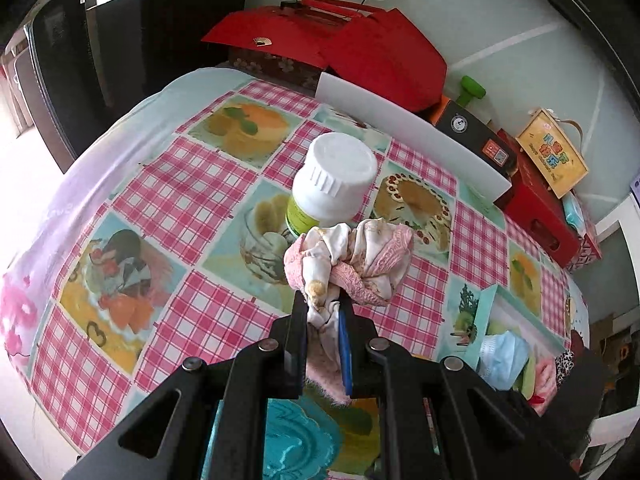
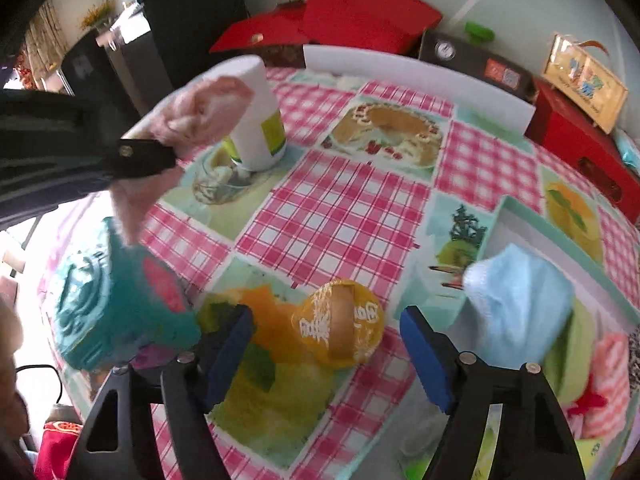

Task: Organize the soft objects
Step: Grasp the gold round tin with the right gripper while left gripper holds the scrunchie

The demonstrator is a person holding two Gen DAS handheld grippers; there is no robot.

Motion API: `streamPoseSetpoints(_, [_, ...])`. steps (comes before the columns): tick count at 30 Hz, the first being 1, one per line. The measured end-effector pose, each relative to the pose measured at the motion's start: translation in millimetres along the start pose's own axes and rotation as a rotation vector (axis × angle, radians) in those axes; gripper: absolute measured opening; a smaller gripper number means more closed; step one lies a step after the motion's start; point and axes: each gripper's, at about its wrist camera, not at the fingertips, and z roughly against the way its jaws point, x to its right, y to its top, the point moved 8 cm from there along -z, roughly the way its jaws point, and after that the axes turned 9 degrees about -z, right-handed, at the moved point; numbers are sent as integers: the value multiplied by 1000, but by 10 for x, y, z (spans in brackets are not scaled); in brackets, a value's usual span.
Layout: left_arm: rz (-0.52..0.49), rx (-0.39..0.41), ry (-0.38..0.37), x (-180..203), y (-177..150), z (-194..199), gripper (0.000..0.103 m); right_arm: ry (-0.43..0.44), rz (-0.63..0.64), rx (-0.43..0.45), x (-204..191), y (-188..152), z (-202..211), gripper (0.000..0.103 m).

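The left claw (image 1: 323, 312) clenches a pink-and-white cloth (image 1: 352, 264) (bunched) just before the white bottle (image 1: 334, 182); the right claw (image 2: 326, 344) gapes, released, around an orange disc (image 2: 338, 330).

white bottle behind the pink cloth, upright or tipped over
Upright: the white bottle stands on its base on the tablecloth, cap on top, behind the pink cloth.

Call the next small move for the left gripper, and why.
Probably carry the pink cloth right, toward the box already holding the blue mask and other soft pieces. The left gripper is shut on it, lifted off the table beside the white bottle; the right gripper is open, empty.
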Motion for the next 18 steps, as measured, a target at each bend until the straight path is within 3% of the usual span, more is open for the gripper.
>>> streamPoseSetpoints(11, [10, -4, -27, -21, 10, -12, 14, -52, 17, -63, 21, -35, -214, 72])
streamPoseSetpoints(13, [16, -8, -26, -41, 6, -27, 14, -37, 26, -59, -11, -40, -210, 55])
streamPoseSetpoints(18, [19, -12, -33, -45, -7, -43, 14, -38, 15, -50, 13, -34, -186, 55])
